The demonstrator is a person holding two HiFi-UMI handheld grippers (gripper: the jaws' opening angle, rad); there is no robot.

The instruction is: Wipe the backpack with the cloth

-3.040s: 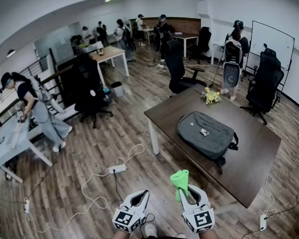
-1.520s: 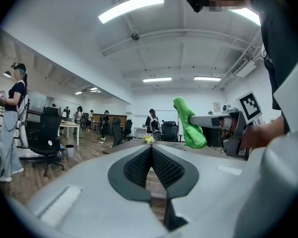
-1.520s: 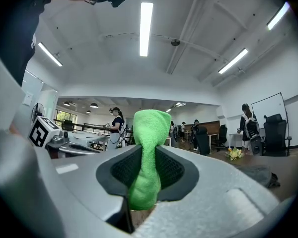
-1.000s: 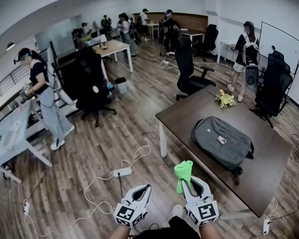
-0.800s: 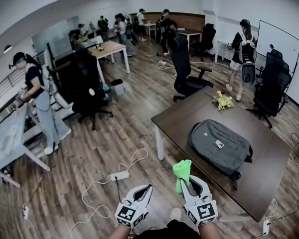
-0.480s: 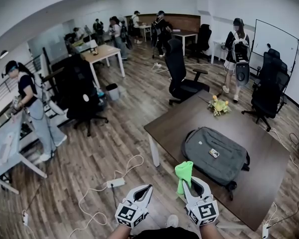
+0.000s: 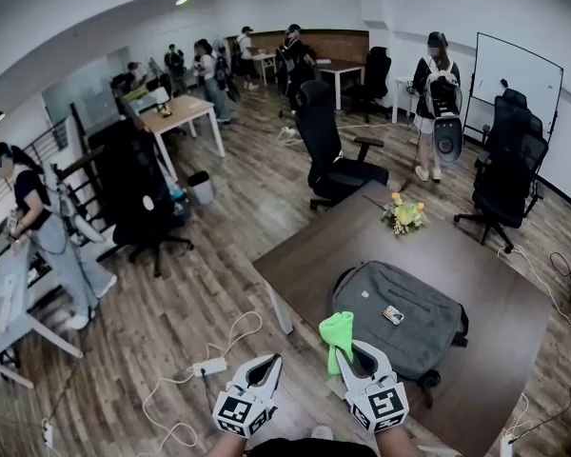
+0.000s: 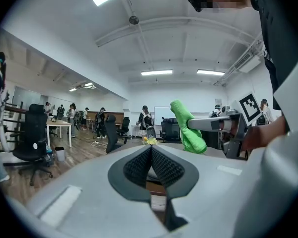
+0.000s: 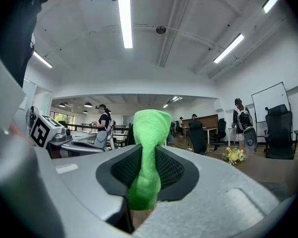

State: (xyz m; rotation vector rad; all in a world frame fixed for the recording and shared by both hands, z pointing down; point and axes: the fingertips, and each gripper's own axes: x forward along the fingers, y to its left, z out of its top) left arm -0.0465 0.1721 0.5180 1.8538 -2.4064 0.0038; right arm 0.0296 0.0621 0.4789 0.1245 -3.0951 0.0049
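The green cloth was seen pinched upright between the jaws of the right gripper, while the left gripper was carried beside it, its jaws pressed together on nothing. The grey backpack was found laid flat toward the near edge of the desk, with a small bunch of flowers set well apart from it by the far edge. No contact between cloth and backpack had been made; the step in hand was judged to be the approach, with wiping not yet begun. For the next move, the right gripper would need to be brought forward and down until the cloth's free end was laid on the backpack's top face, then drawn across it.
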